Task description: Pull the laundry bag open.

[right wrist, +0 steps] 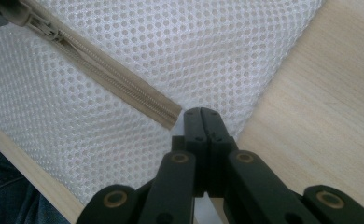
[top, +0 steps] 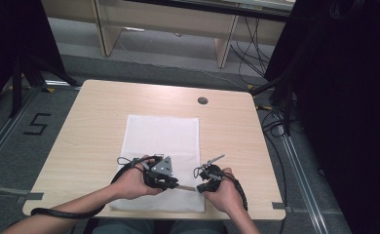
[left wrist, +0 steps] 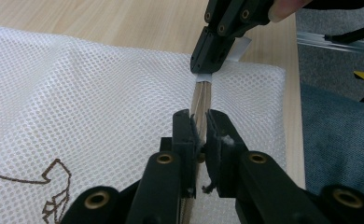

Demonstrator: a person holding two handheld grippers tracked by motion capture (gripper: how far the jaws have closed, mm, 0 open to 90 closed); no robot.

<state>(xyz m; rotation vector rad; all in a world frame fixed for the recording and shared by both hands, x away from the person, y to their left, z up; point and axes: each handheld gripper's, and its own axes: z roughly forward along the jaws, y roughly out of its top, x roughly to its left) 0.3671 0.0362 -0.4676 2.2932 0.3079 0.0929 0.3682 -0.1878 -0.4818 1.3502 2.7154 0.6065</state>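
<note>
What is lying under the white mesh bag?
The white mesh bag lies flat on the wooden table, which shows all around it. Whether anything is inside the bag cannot be told; the mesh hides it.

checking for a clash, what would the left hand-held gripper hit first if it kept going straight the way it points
Likely the right hand-held gripper: it sits straight ahead of the left hand-held gripper, pinching the far end of the tan zipper strip on the white mesh bag. Depth is hard to judge.
</note>
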